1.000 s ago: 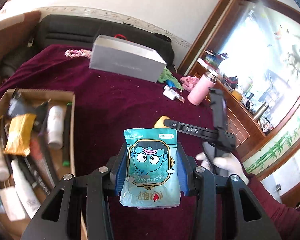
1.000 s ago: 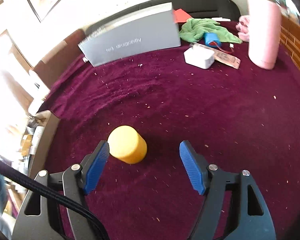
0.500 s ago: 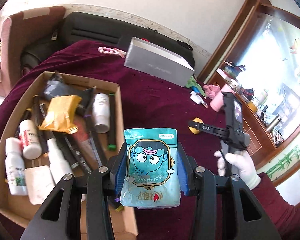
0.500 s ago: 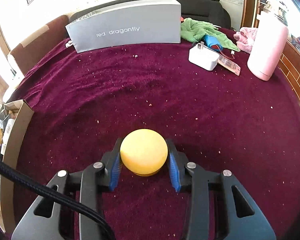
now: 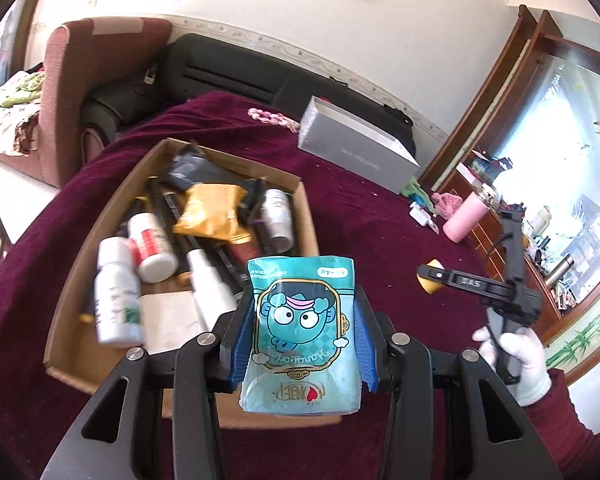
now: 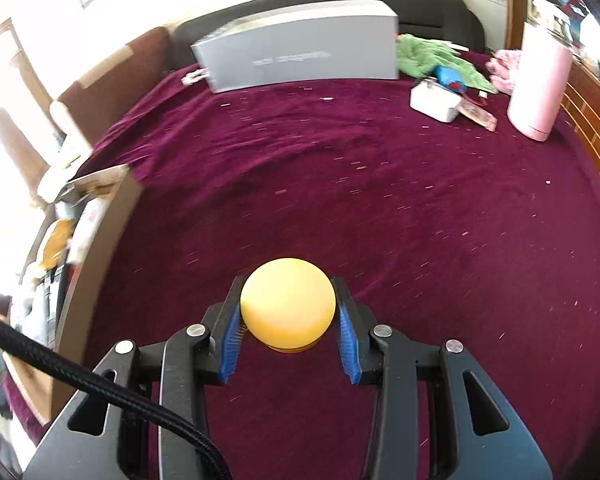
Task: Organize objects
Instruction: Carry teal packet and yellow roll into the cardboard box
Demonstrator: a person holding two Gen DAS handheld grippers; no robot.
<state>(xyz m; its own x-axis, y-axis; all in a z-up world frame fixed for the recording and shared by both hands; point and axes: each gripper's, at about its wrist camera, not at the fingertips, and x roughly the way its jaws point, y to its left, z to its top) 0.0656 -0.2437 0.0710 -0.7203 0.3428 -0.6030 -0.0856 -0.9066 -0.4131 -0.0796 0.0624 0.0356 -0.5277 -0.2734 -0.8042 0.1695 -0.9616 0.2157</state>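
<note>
My left gripper is shut on a teal cartoon snack pouch and holds it above the near right corner of the cardboard box. The box holds white bottles, a yellow packet and dark tubes. My right gripper is shut on a yellow round-topped object and holds it a little above the maroon cloth. In the left wrist view the right gripper shows at the right, with the yellow object at its tip.
A grey shoebox stands at the back of the maroon table. A pink tumbler, a white charger and a green cloth lie at the back right. The cardboard box edge is at the left.
My left gripper has carried the pouch left, over the box. My right gripper closed on the yellow object, lifted it slightly and shifted toward the box.
</note>
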